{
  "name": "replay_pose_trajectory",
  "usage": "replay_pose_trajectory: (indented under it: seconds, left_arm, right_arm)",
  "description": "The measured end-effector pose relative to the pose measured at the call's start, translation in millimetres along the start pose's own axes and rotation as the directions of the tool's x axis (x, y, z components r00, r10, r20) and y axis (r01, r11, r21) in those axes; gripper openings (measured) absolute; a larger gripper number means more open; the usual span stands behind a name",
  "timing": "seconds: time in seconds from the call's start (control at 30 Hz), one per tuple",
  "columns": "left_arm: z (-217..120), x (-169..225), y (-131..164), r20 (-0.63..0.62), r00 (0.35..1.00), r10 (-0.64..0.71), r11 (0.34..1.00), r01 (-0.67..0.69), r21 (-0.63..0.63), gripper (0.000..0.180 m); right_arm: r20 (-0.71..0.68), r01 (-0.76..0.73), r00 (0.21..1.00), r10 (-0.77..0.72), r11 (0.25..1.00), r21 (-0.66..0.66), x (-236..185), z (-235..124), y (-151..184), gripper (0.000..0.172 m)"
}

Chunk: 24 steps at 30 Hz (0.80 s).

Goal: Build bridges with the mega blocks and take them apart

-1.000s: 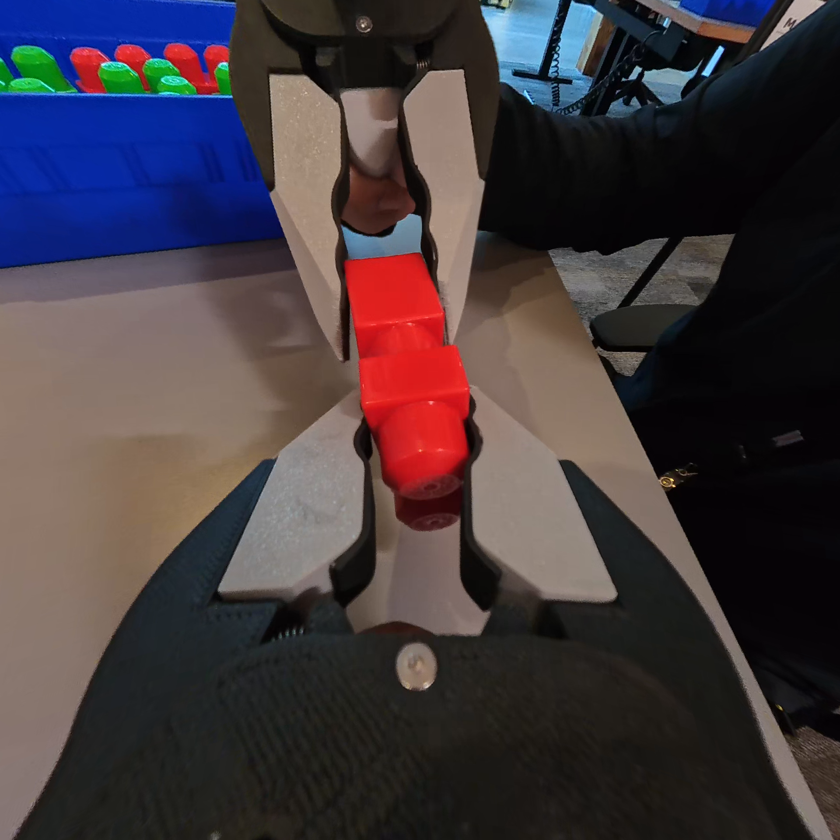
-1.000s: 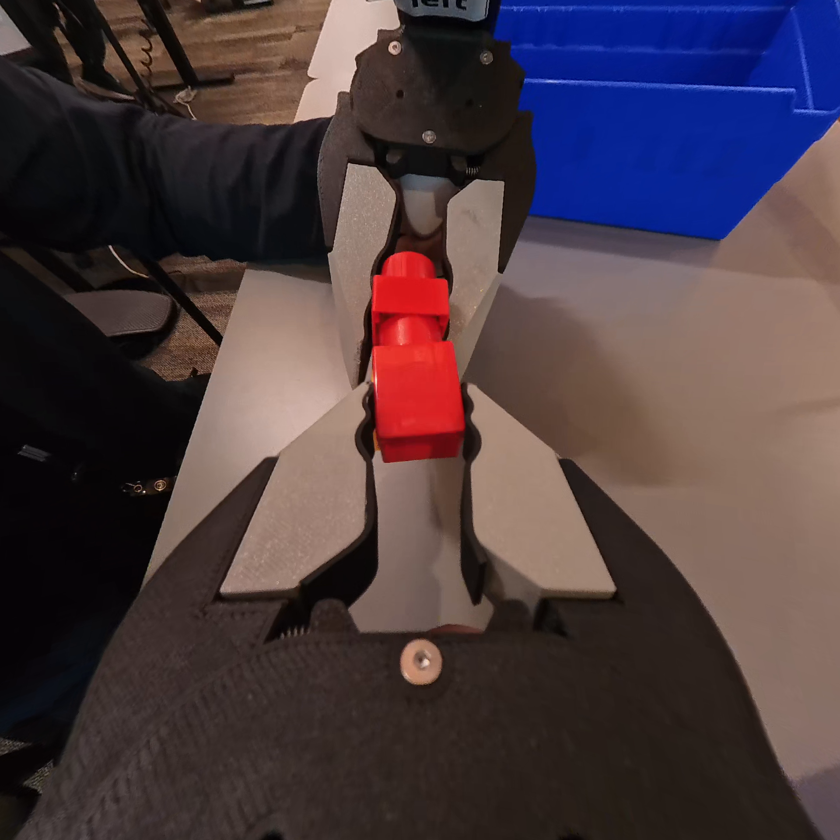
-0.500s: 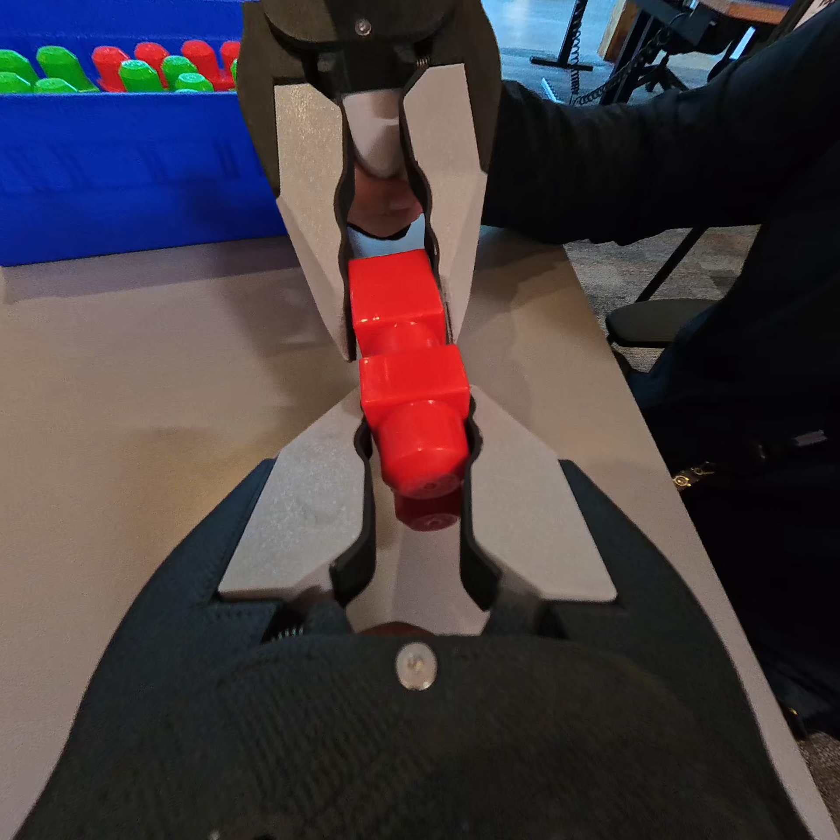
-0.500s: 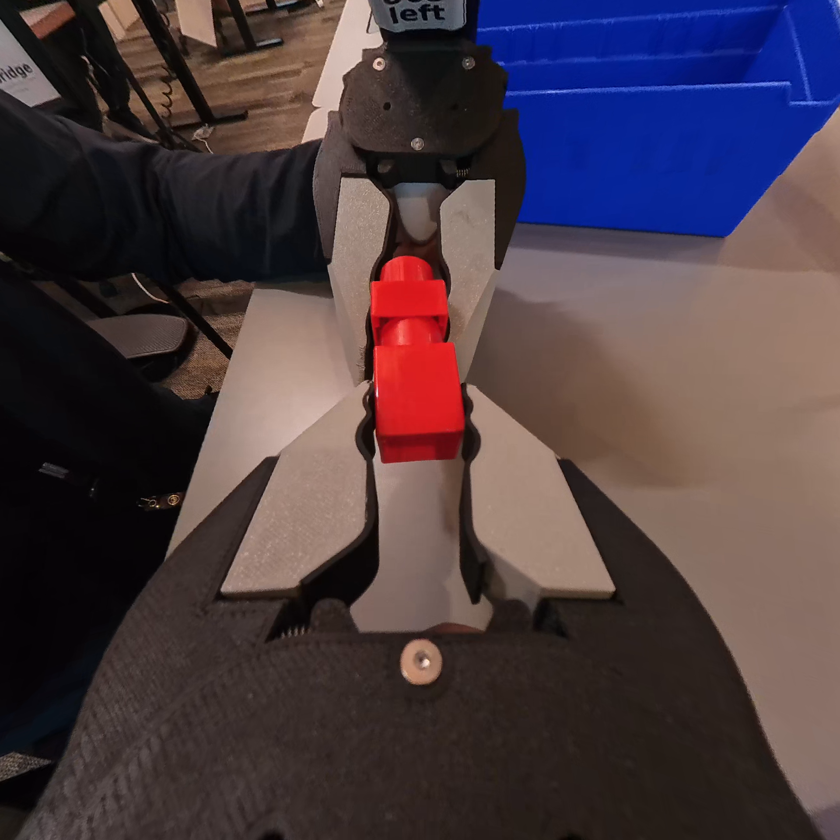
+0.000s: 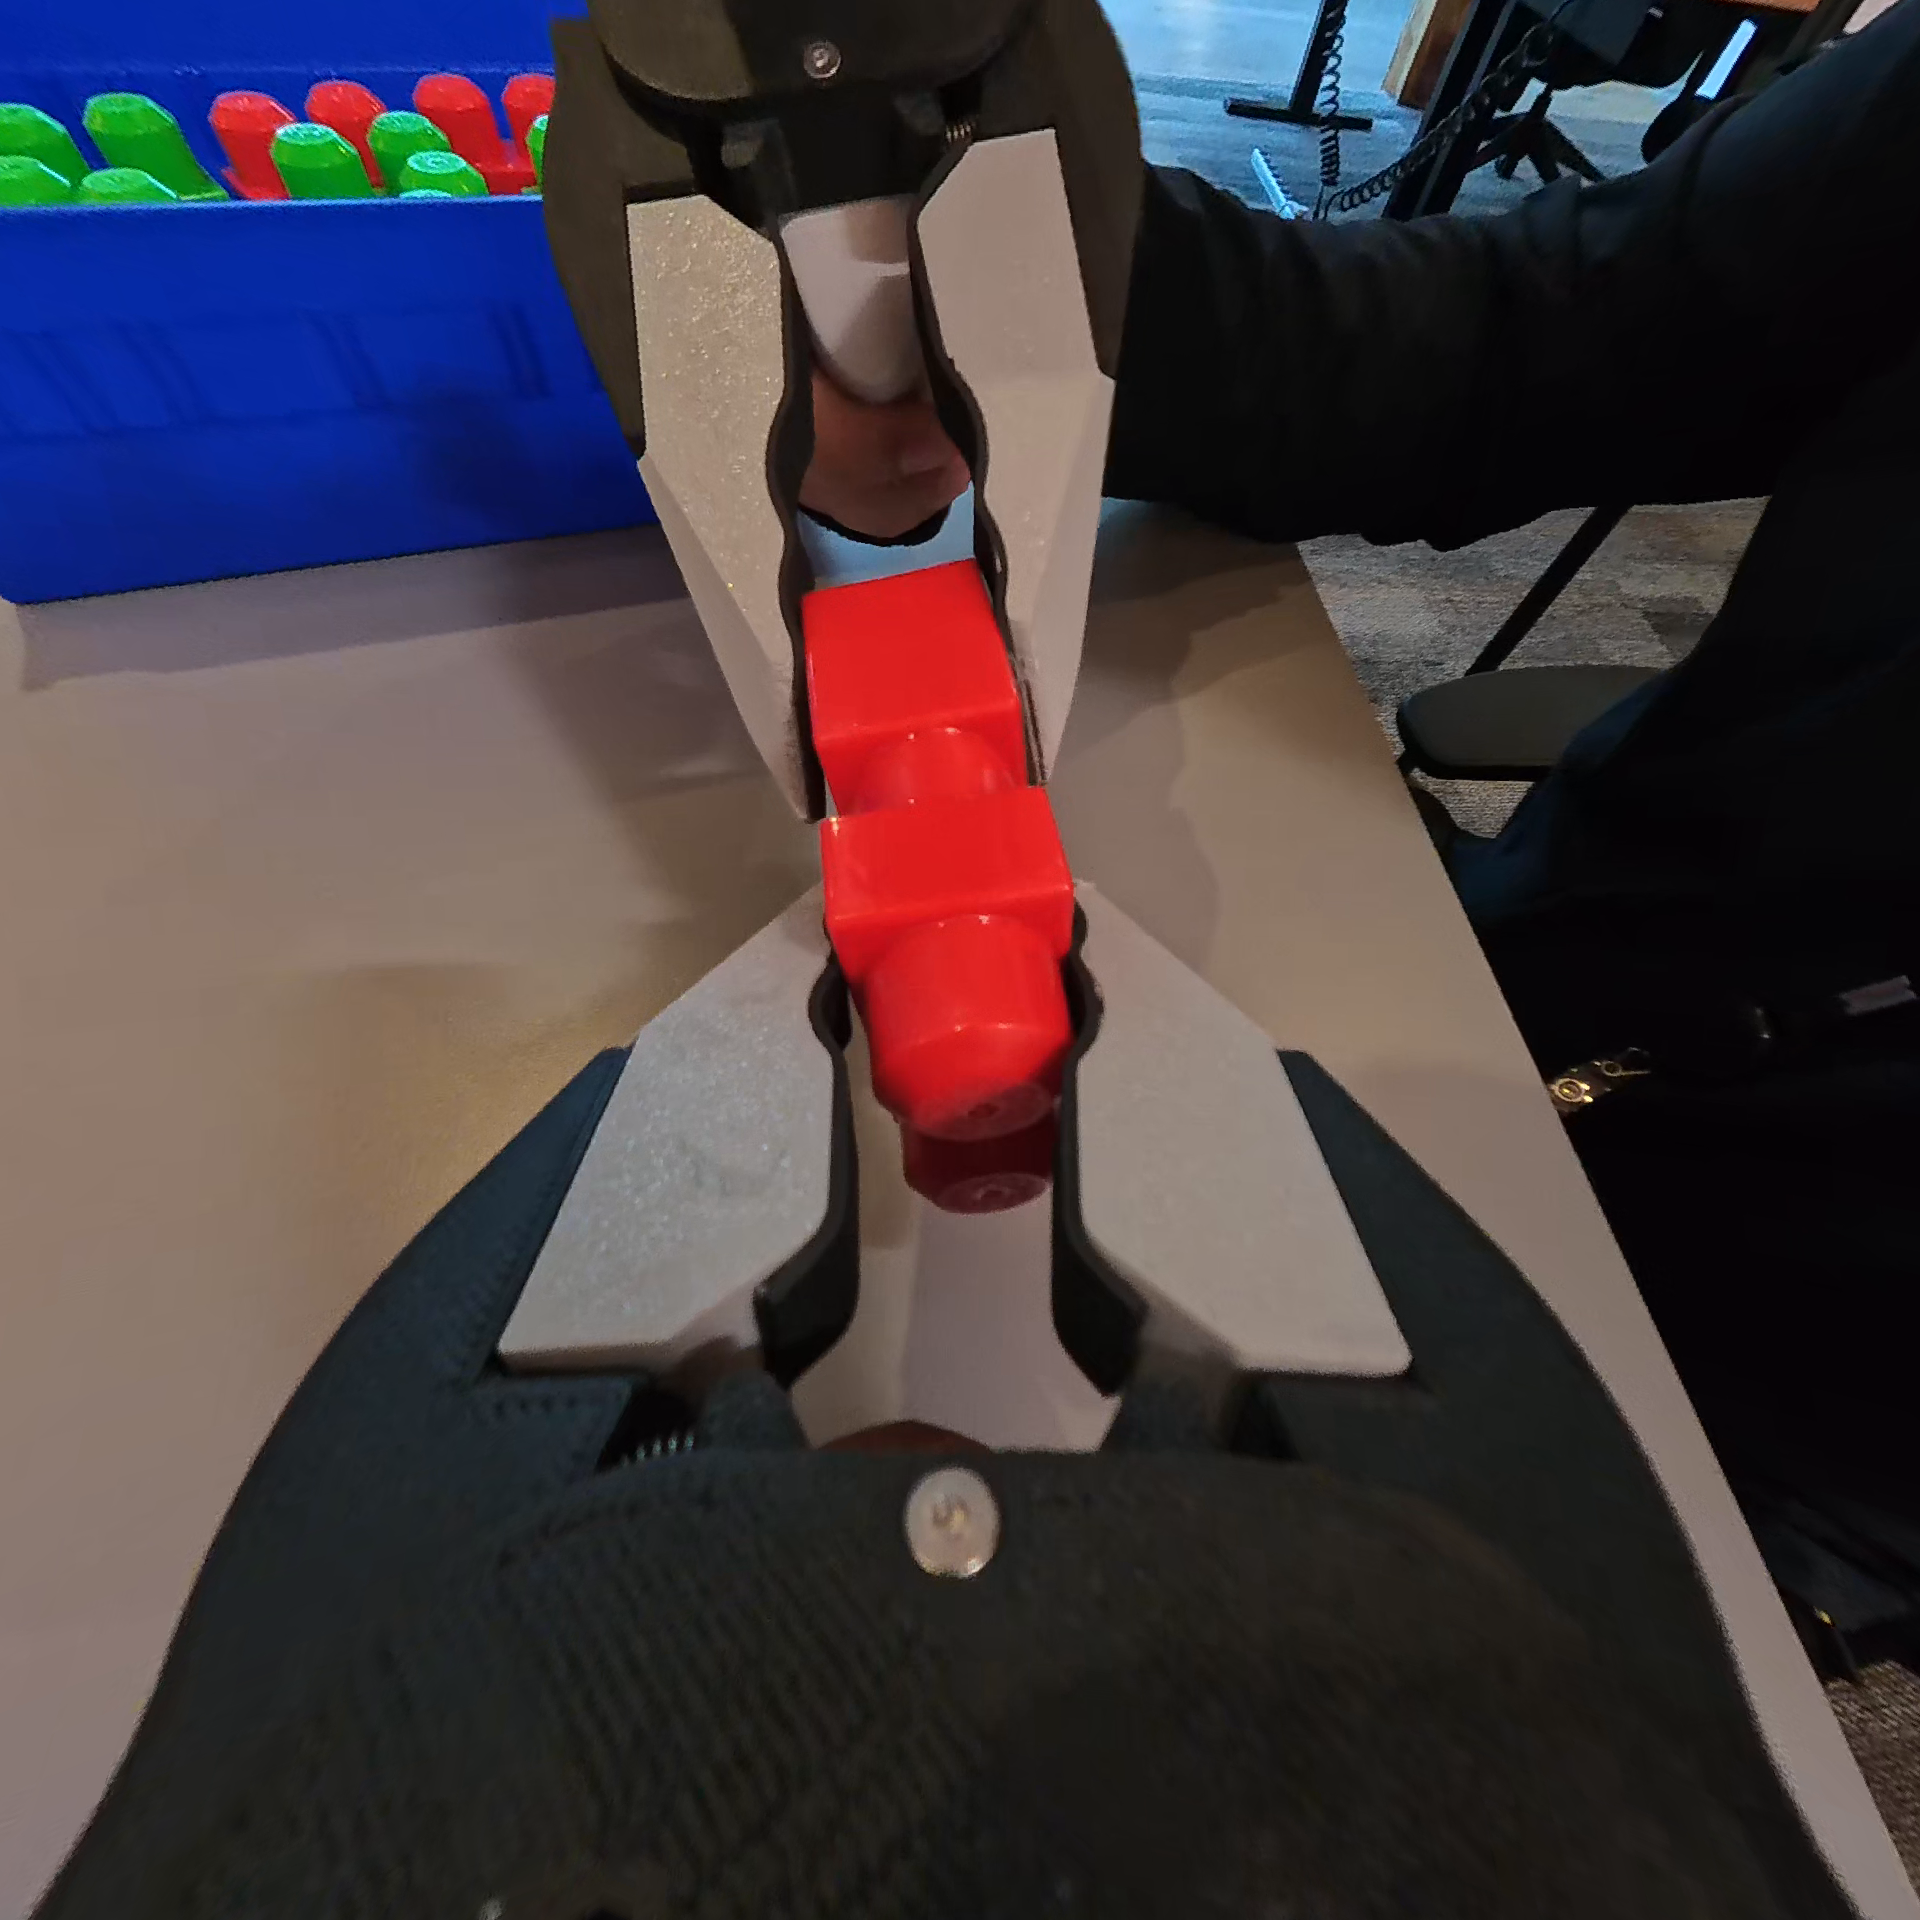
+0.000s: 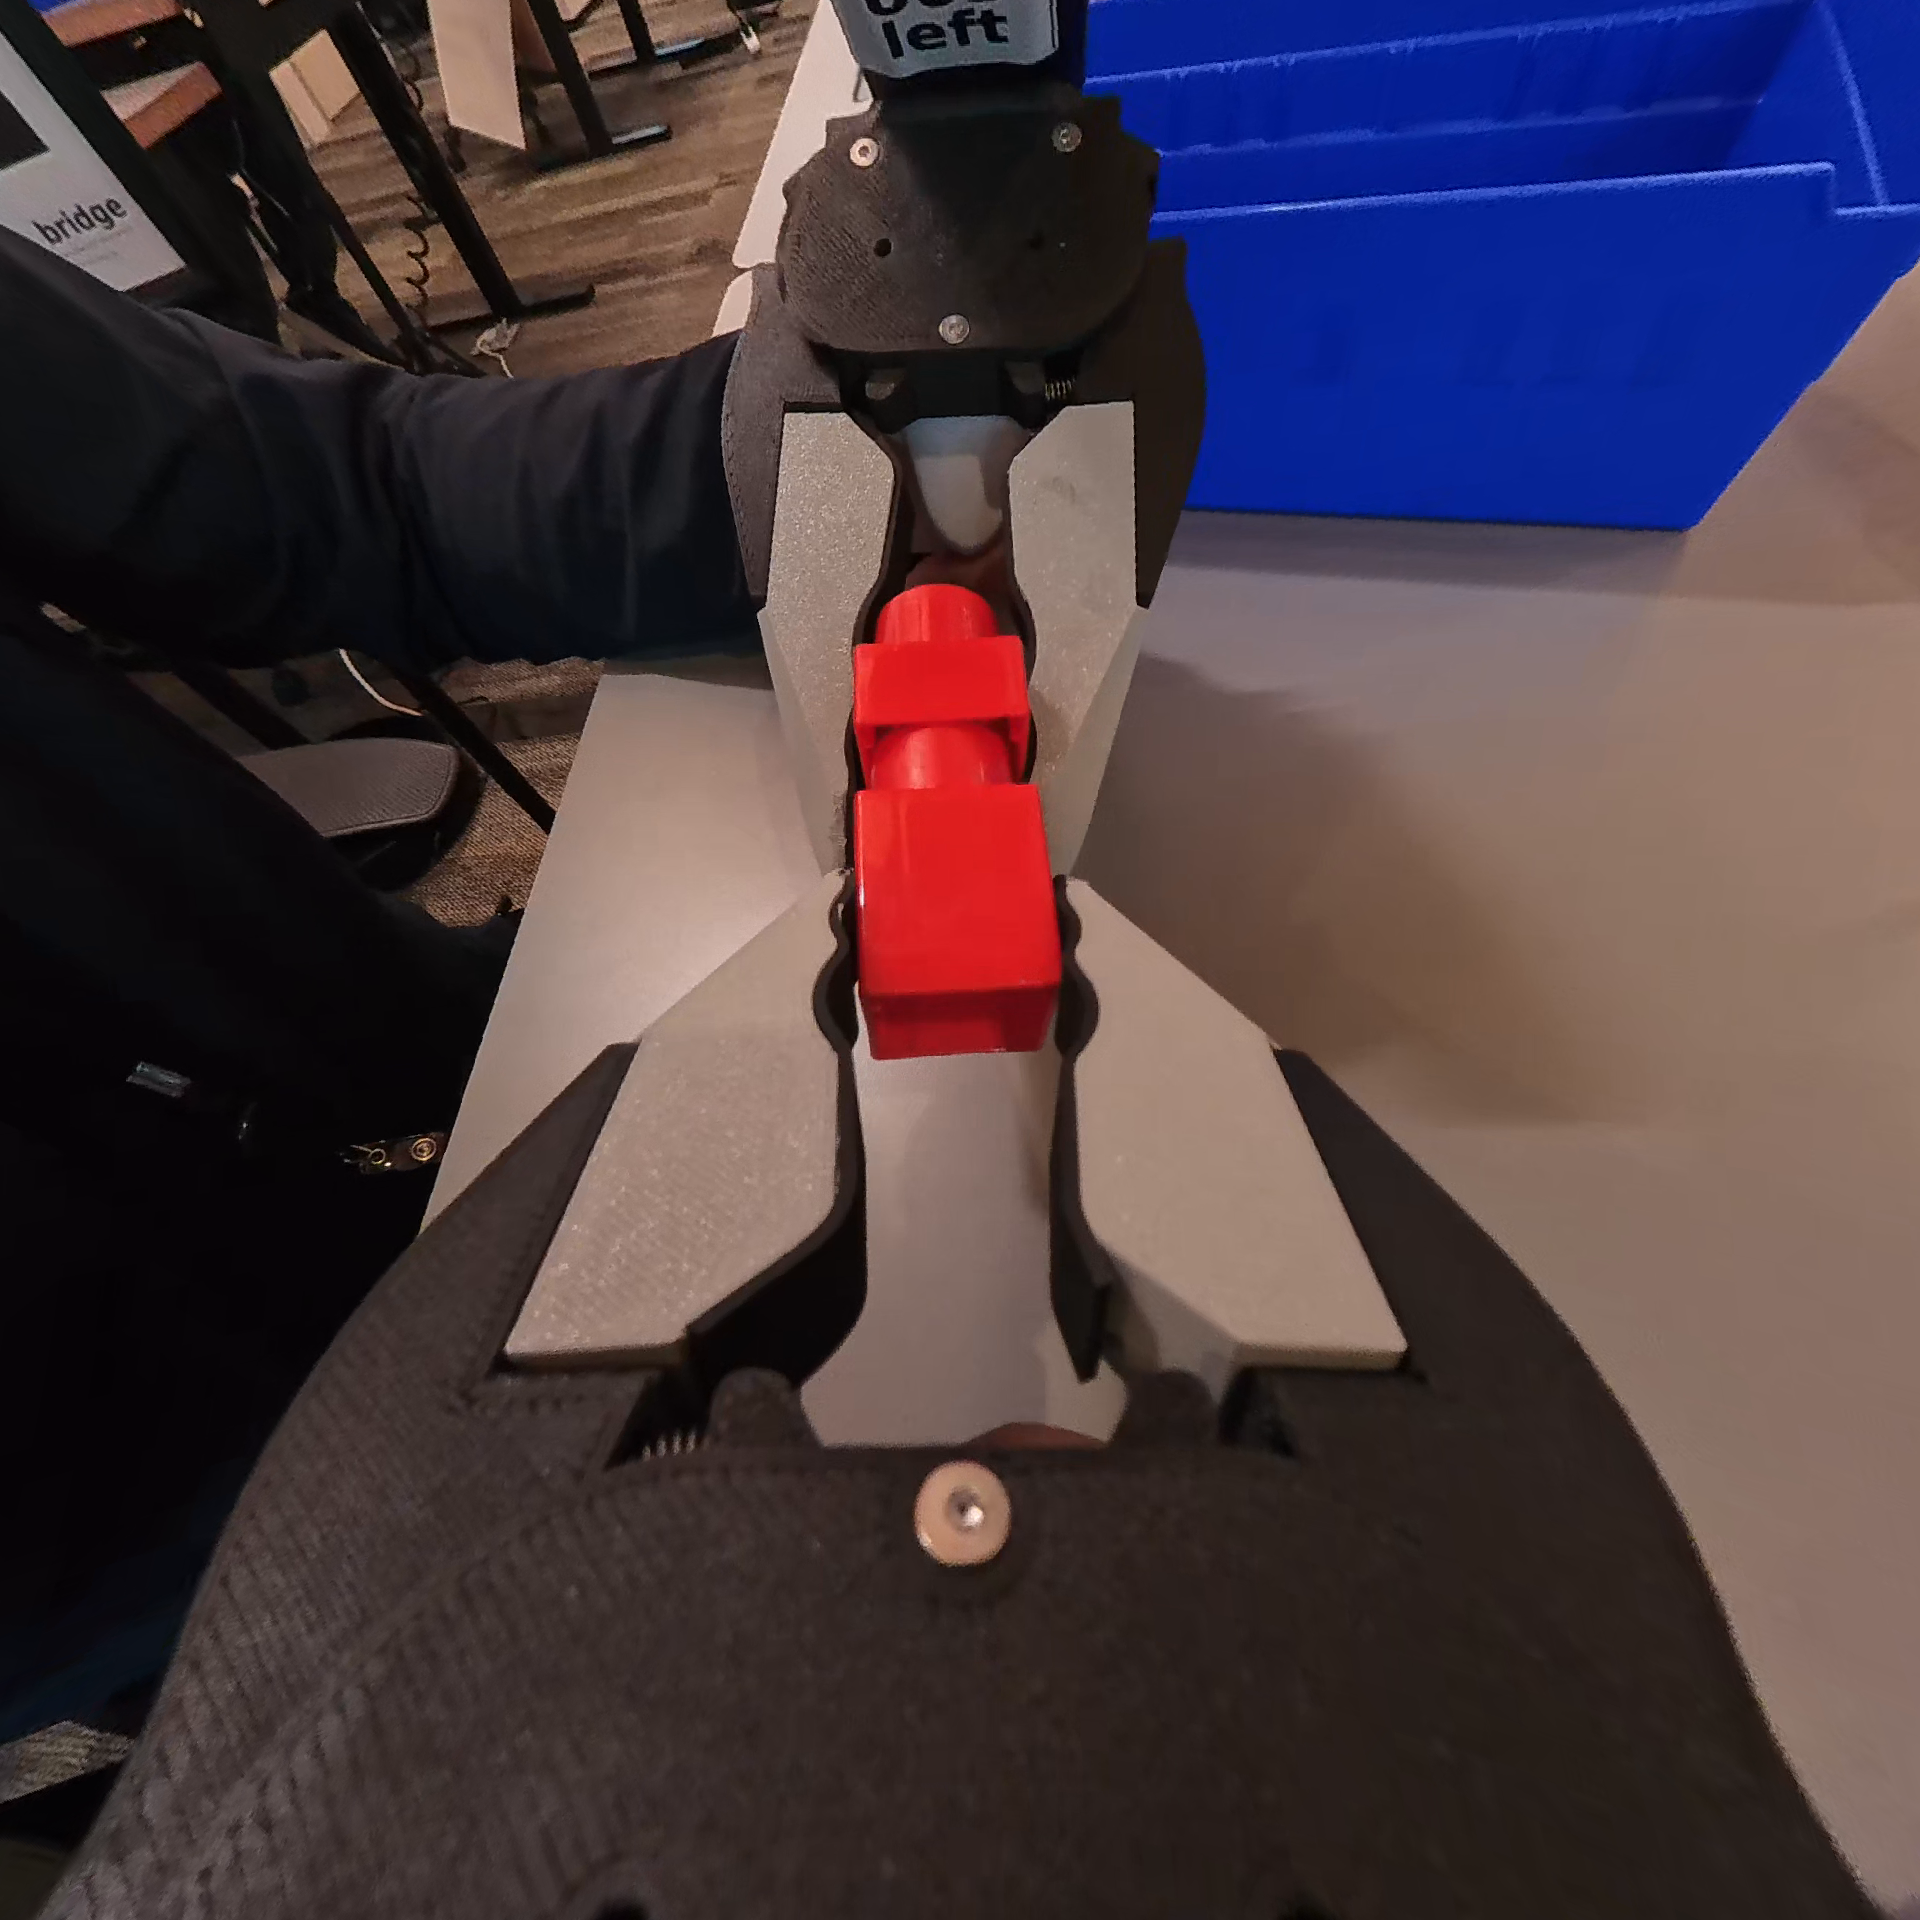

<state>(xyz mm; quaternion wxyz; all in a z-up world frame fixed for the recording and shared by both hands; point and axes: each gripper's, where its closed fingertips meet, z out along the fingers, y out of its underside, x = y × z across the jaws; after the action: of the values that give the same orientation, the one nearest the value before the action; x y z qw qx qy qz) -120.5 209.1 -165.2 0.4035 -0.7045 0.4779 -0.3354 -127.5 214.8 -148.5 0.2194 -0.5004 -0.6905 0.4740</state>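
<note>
Over the grey table [image 5: 312, 935] my two grippers face each other tip to tip, each shut on a red mega block. In the left wrist view my left gripper [image 5: 951, 914] pinches the near red block [image 5: 945, 873], its stud pointing back at the camera. The right gripper [image 5: 920, 790] holds the far red block [image 5: 904, 665]. The far block's stud shows between the two bodies and enters the near block's base. In the right wrist view my right gripper [image 6: 954, 894] pinches the near block [image 6: 951, 914]. The left gripper's block [image 6: 940, 681] lies beyond it.
A blue bin [image 5: 312, 364] stands at the table's back with several green and red blocks [image 5: 312, 145] in it; it also shows in the right wrist view [image 6: 1507, 312]. A person's dark sleeve [image 5: 1455, 343] and a chair [image 5: 1507, 717] lie past the table's edge. The tips of both grippers are at nearly the same place.
Both grippers stay shut on their red blocks, which keep the same spacing. The joined pair has only drifted slightly against the background.
</note>
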Motion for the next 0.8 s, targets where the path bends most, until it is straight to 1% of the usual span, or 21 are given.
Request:
replay_pose_trajectory:
  seconds: [0.17,0.27,0.37,0.47,0.67,0.73,0.8]
  left_arm:
    - [0,-3,3,0.015,1.0,-0.002,1.0,0.002,-0.014,0.036]
    - [1,-4,4,0.02,1.0,0.004,1.0,-0.003,-0.023,0.036]
    - [0,-3,0,0.016,1.0,-0.006,1.0,0.006,0.002,0.036]
    - [2,-3,2,0.021,1.0,0.0,1.0,0.0,-0.011,0.036]
    - [5,-4,4,0.031,1.0,0.003,1.0,-0.002,-0.024,0.035]
    - [6,-4,3,0.026,1.0,-0.003,1.0,0.003,-0.006,0.035]
    - [5,-2,1,0.03,0.999,0.012,1.0,-0.012,-0.001,0.035]
  right_arm:
    - [0.013,-0.022,1.0,0.021,0.998,0.053,0,-8,-5,0.032]
    - [-0.018,-0.004,1.0,0.005,1.0,0.031,2,-6,-2,0.032]
    - [-0.02,0.001,1.0,-0.001,1.0,0.011,2,-3,1,0.032]
    - [-0.03,0.006,1.0,-0.006,1.0,0.0,3,1,2,0.033]
    - [-0.039,0.016,0.999,-0.016,1.0,0.007,2,9,1,0.032]
    - [-0.053,0.042,0.998,-0.042,0.999,0.008,2,8,1,0.032]
    - [-0.107,0.136,0.985,-0.139,0.99,-0.029,1,9,0,0.032]
